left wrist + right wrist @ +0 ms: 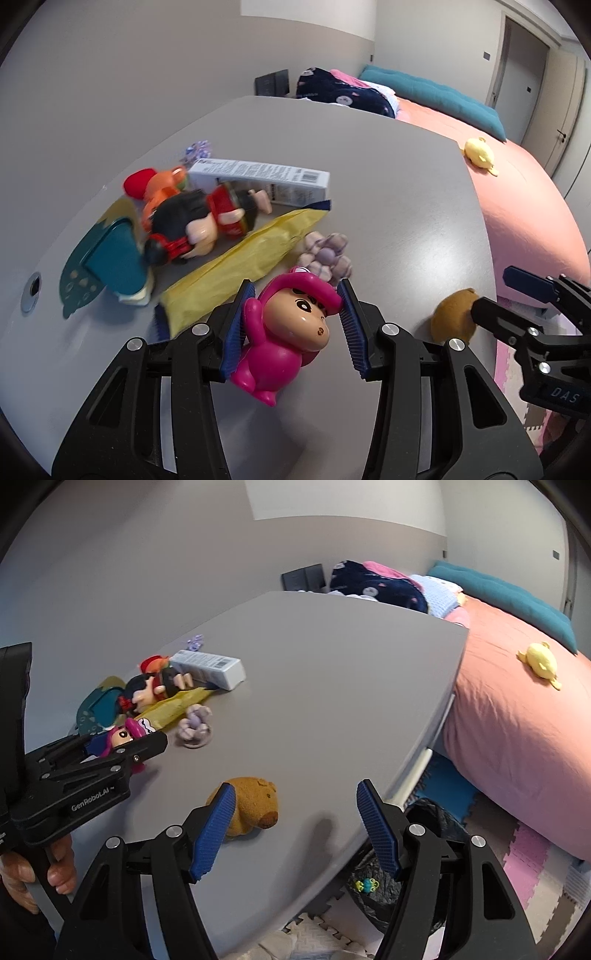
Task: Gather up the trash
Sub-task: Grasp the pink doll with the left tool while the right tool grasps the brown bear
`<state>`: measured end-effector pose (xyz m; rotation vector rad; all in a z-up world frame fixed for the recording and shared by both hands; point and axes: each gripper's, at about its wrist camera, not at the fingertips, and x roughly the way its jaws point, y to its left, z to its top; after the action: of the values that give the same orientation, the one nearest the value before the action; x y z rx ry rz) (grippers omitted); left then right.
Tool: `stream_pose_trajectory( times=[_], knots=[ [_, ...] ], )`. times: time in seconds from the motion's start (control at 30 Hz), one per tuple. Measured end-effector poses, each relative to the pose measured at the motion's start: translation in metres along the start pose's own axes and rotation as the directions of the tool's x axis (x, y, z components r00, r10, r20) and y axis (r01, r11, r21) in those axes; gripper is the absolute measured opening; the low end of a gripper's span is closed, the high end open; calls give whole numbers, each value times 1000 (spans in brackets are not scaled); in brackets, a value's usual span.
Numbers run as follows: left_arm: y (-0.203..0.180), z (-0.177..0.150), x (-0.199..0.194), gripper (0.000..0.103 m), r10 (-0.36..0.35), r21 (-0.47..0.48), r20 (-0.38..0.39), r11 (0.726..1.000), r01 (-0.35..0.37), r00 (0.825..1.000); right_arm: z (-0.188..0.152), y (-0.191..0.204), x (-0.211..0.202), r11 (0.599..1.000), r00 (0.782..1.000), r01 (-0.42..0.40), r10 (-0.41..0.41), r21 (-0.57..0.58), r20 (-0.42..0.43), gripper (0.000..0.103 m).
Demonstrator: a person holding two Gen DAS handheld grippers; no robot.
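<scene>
My left gripper (297, 291) is shut on a pink hooded toy figure (284, 343), its blue pads pressing both sides, just above the grey table (388, 206). Behind it lie a crumpled yellow wrapper (240, 266), a white carton (258, 179) and a purple crumpled piece (327, 254). My right gripper (295, 790) stands open over the table's near edge, with nothing between its pads. A brown plush toy (251, 805) sits just beside its left finger. In the right wrist view, the left gripper (147, 746) holds the pink figure (122, 736).
A black-haired doll (192, 225), an orange toy (162, 184) and a teal item (107, 258) crowd the table's left. Below the table edge stands a black-lined bin (424, 812) with a small green toy (366, 885) inside. A pink bed (517, 738) lies to the right.
</scene>
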<state>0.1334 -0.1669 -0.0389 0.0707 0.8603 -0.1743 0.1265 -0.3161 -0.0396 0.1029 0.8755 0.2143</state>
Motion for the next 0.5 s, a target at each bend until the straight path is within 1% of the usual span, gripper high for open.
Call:
stream_pose_trajectory(
  times=[0.17,0.3,0.37,0.47,0.5],
  knots=[
    [9,-3,-6,46,5,-19,5,1000,-5,1000,3,17,6,999,1000,-25,25,-28,0,69],
    [18,-5,-12,46,6,-36,14,999,-6,1000,3,31,10,994,995,-96,95,-48,-8,69],
    [22,-6,-16,46,15,-42,18,999,-14,1000,2,40,13,992,994,-106,106,-66,-9,69],
    [31,-7,-21,46,24,-55,23,998,-22,999,3,51,13,984,988,-156,157,-84,2,69],
    [34,-8,-21,46,27,-61,21,998,-26,999,2,55,14,983,988,-156,157,-99,-5,69]
  ],
)
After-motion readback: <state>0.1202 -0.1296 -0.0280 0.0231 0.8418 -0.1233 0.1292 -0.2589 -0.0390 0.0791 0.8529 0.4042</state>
